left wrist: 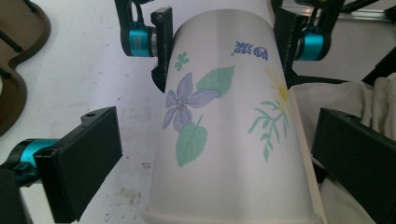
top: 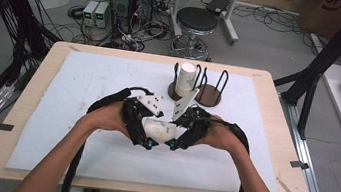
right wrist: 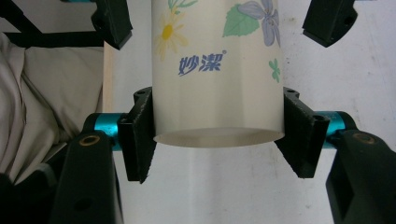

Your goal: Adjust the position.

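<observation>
1. Paper cup (right wrist: 218, 70) lies on its side between the two grippers, just 6 o'clock of centre on the white mat (top: 68, 127), held above it.
2. Blue print on the cup reads "妙潔" with a small ® mark; it appears upside down in the left gripper view. Purple flower, green leaves and a yellow daisy surround the print.
3. Right gripper (right wrist: 218, 135) pinches the cup's narrow base end, both jaws pressed against its sides.
4. Left gripper (left wrist: 219, 154): jaws spread, standing clear of the cup (left wrist: 224, 135) on either side near its rim end.
5. Second cup (top: 186, 78) stands at 12 o'clock of the held one, on a brown cup rack (top: 207, 95). Its print is too small to read.
6. Cup rim is cut off at the bottom edge of the left gripper view. In the high view, hands and grippers hide most of the cup (top: 157, 129).
</observation>
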A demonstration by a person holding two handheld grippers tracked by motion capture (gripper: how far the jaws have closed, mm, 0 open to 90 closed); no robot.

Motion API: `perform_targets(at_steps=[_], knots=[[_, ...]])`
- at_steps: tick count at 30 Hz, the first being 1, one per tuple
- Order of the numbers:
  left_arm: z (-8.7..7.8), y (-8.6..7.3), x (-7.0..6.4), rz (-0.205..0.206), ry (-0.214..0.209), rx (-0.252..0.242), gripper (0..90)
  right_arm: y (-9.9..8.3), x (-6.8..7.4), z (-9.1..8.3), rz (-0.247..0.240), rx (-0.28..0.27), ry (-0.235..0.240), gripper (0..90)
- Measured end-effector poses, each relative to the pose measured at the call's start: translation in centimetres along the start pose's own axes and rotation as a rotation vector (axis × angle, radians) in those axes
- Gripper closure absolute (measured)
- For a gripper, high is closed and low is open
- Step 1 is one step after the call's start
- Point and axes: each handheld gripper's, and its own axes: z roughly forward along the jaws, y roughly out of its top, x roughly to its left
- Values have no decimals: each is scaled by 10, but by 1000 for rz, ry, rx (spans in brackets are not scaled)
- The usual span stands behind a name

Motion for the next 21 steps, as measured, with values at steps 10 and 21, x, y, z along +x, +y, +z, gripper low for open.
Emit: perform_targets(at_steps=[10,21], knots=[[-10,-1,-1,-17,26,-63,17,-6,-1,-4,5,-27,-11,371],[-19,-29,-7,-85,65,-263,17,-30,0,-14,57,-135,-22,371]])
